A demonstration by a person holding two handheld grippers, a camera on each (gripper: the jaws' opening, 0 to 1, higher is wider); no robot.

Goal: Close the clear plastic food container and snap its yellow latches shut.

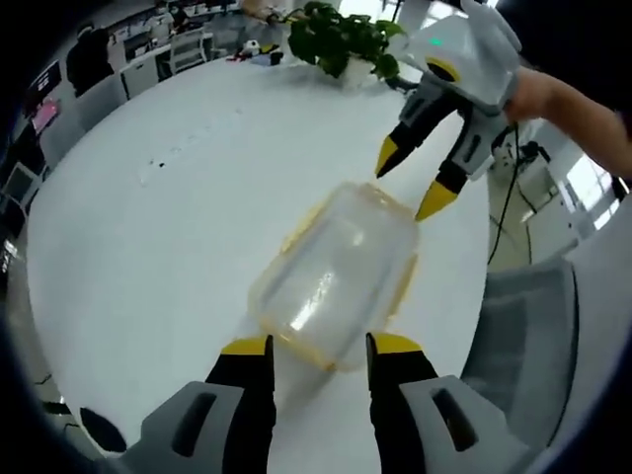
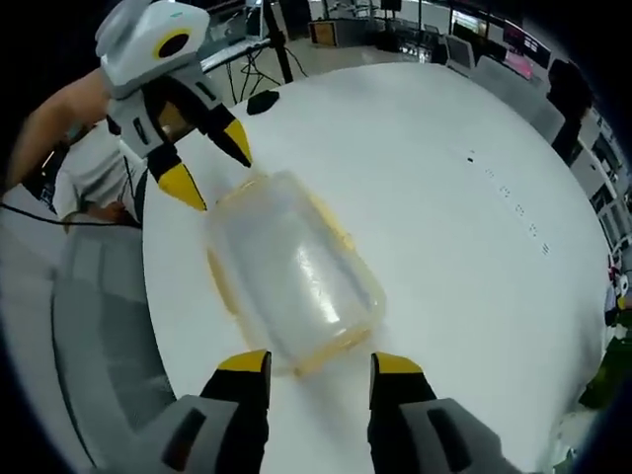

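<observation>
Left gripper view shows the clear container (image 1: 341, 275), lid apparently seated, just beyond the open jaws of the left gripper (image 1: 318, 346), with the right gripper (image 2: 314, 363) likewise open at its opposite end, so pressing the yellow latches (image 1: 403, 286) down likely comes next.

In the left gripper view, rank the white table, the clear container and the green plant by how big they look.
1. White table
2. Clear container
3. Green plant, though it sits farther from the camera, so its true size is unsure.
</observation>
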